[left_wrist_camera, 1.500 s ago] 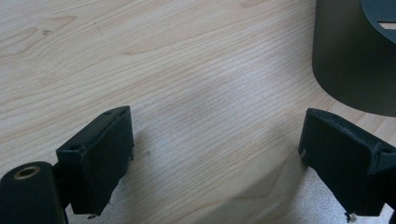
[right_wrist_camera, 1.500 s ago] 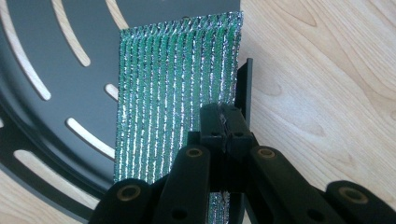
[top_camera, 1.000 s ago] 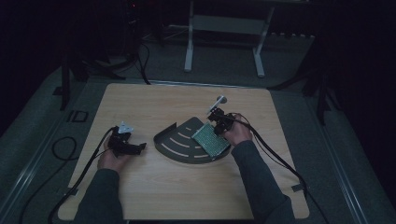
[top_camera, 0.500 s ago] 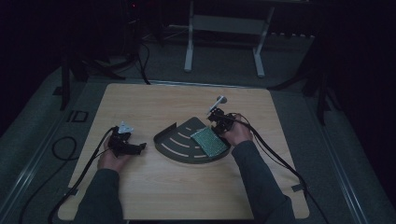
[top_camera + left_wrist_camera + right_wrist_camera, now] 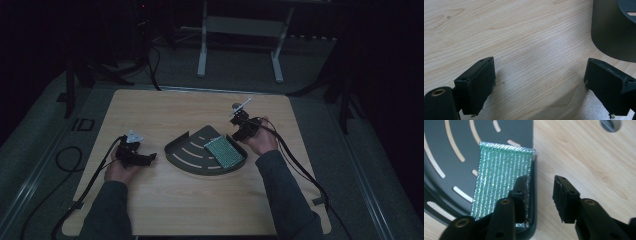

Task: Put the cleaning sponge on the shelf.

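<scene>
Nearest the camera in the high view, both forearms in dark sleeves came up from the bottom edge onto the wooden table (image 5: 200,210).

The left gripper (image 5: 145,159) sat in the left hand, resting low on the tabletop, pointing toward the tray's left edge. In the left gripper view its jaws stood spread wide w/ nothing but bare wood between them; the tray's curved outer wall (image 5: 614,35) showed at upper right, apart from the jaws.

Center table: a dark fan-shaped tray (image 5: 190,155) w/ curved slots cut thru its floor, wood showing thru the slots. On the tray's right part lay a green sponge pad (image 5: 224,152), flat, w/ a ribbed shiny top, long side running along the tray's straight right wall.

The right gripper (image 5: 240,131) hung just past the pad's far right corner, tilted down. Its jaws had just been opening. In the right gripper view they stood partly apart: one jaw over the green pad (image 5: 501,182) near its edge, the other over bare wood outside the tray wall, w/ the tray's rim in the gap. Whether the inner pad touched the sponge, can't tell. Nothing pinched.

Farther back, off the table: carpet floor, a white frame stand (image 5: 240,30), black cables at left.
</scene>
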`<state>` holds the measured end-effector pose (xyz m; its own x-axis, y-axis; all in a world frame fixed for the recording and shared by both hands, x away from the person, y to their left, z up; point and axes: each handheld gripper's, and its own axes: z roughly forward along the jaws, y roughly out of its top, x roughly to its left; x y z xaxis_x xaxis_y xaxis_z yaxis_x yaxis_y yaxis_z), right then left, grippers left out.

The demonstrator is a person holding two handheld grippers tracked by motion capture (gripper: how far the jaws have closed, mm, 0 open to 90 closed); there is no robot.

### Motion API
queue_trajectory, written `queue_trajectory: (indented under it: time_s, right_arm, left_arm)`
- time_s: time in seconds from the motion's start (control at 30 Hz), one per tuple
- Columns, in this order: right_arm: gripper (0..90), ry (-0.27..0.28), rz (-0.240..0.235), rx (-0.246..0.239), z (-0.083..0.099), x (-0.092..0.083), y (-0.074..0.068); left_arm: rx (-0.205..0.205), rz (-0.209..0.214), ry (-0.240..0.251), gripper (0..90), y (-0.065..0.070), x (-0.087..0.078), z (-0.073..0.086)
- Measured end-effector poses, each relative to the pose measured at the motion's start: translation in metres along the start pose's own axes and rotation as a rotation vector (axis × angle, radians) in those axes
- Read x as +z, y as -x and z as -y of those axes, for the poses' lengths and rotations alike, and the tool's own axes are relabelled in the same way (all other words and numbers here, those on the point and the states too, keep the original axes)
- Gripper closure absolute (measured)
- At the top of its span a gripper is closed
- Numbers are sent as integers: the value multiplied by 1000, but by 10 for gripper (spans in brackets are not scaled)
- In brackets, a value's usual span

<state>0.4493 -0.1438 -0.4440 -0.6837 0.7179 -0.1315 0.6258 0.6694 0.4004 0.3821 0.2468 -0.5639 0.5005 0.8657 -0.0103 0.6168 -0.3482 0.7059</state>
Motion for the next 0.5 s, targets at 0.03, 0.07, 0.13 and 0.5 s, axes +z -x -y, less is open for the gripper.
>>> queue_trajectory:
  time_s: [0.03, 0.07, 0.13, 0.5]
  right_arm:
    - [609, 9, 4, 3, 1, -1, 2]
    - [602, 12, 5, 8, 3, -2, 4]
    - [589, 15, 17, 18, 7, -3, 8]
    - [573, -2, 34, 69, 29, -3, 26]
  left_arm:
    - [0, 0, 0, 108, 0, 0, 0]
    - [0, 0, 0, 108, 0, 0, 0]
    - [0, 0, 0, 108, 0, 0, 0]
    - [0, 0, 0, 108, 0, 0, 0]
